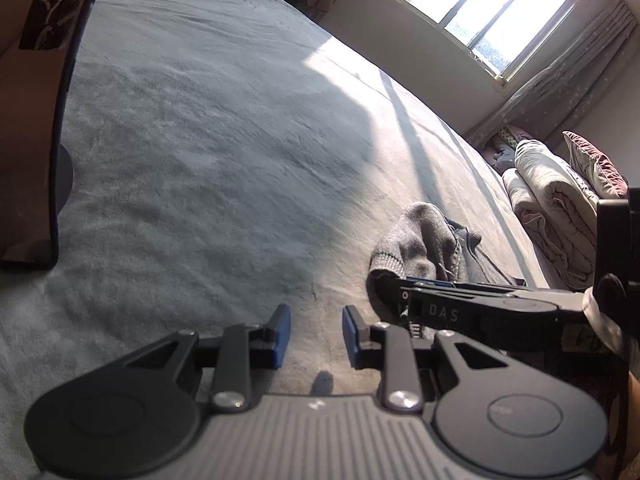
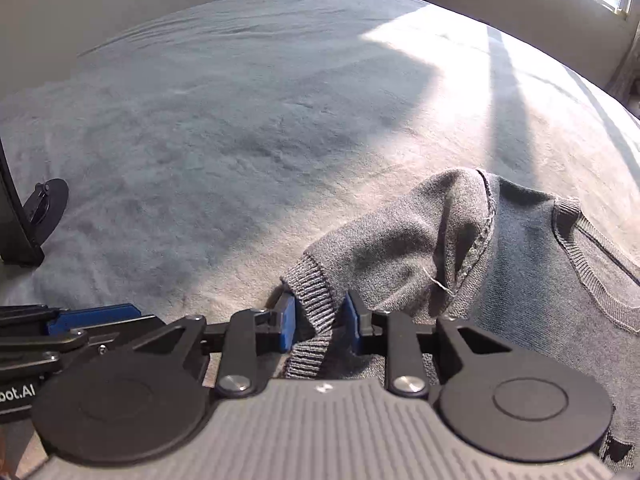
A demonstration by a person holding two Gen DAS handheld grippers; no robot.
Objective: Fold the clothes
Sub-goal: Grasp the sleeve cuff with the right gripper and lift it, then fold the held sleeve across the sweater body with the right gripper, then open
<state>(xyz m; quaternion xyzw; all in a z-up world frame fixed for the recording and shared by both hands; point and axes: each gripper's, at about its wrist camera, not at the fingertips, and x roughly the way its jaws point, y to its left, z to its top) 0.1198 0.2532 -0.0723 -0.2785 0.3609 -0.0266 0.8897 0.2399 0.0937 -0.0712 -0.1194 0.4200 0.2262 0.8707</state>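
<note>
A grey knit sweater (image 2: 520, 248) lies crumpled on the bed, its neckline to the right and a ribbed cuff (image 2: 316, 308) turned toward me. My right gripper (image 2: 320, 320) is shut on that cuff, whose ribbing is pinched between the blue pads. In the left wrist view the sweater (image 1: 424, 236) sits at the right, and the right gripper (image 1: 386, 286) reaches into its near edge from the right. My left gripper (image 1: 316, 334) hovers over bare blanket just left of the sweater, open with nothing between its pads. Its blue pad shows at the right wrist view's lower left (image 2: 92, 314).
A grey plush blanket (image 1: 208, 140) covers the wide bed, sunlit at the far right. A dark upright stand with a round foot (image 2: 44, 208) rises at the bed's left edge. Folded quilts and pillows (image 1: 556, 200) are piled at the right, under a window (image 1: 476, 0).
</note>
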